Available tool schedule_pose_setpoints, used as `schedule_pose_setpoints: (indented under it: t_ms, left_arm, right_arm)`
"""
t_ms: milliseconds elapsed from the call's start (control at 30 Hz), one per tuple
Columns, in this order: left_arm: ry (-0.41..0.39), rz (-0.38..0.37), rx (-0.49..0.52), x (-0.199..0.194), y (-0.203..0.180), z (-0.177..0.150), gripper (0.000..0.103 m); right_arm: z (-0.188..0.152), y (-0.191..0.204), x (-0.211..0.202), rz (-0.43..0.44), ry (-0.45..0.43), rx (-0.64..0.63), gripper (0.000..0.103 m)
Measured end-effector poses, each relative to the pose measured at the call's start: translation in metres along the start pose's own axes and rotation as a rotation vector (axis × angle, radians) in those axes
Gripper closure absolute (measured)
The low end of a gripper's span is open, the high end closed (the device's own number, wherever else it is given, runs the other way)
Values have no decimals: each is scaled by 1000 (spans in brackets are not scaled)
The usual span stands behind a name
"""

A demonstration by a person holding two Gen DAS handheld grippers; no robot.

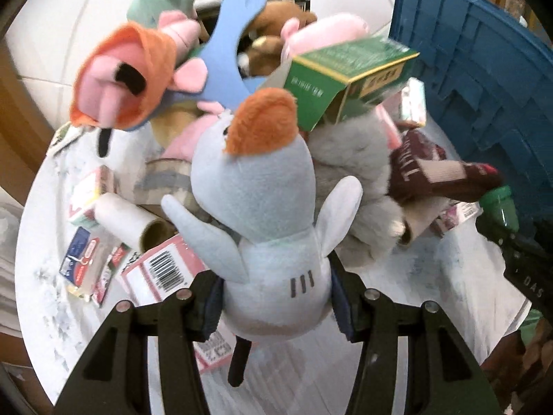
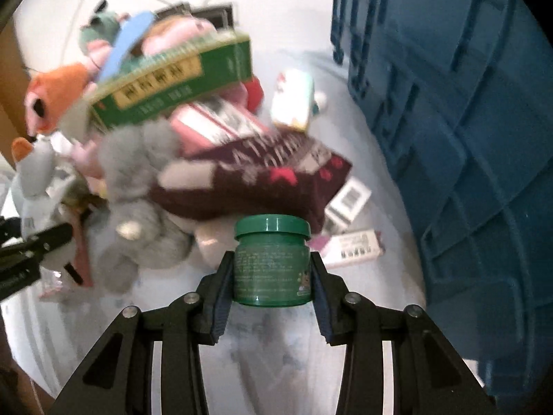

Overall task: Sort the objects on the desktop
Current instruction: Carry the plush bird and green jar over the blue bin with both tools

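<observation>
White tabletop (image 2: 262, 339); fuzzy plush (image 1: 262, 207), probably plastic jar (image 2: 271, 259) gripped.

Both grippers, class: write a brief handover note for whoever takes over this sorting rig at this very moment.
Left gripper: shut on the pale blue plush bird.
Right gripper: shut on the green jar.
Blue crate: on the right side of the white table.
Done: two items gripped.
Left: place both; the pile of plush toys, the green box and small packets remains unsorted.
</observation>
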State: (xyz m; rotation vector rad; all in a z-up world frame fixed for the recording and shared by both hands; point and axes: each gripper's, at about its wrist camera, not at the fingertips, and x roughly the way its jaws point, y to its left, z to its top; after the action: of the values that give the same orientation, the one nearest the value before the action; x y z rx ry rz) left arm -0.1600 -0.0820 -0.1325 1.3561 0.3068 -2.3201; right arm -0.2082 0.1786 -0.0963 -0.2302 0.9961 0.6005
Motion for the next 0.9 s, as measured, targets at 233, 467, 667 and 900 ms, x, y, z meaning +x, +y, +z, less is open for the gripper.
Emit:
schedule_pose_setpoints:
  t_ms: [233,467,667,900]
  left_arm:
    - [-82,-5,20,-38,-35,-2,51]
    - [-173,-36,75,-71,-62,0,51]
    - [-299,-89,124,-108,-95,19,51]
    - [-453,-175,175,-162,-158,63,51]
  right_arm:
    - [-7,-24,-43,36,-109,-41,63]
    - [-10,-24,-91,42,-201,-76,63]
    - [1,-38,-154,12,-338,-99,63]
    - [19,-88,-224,-45,-491,-92,63]
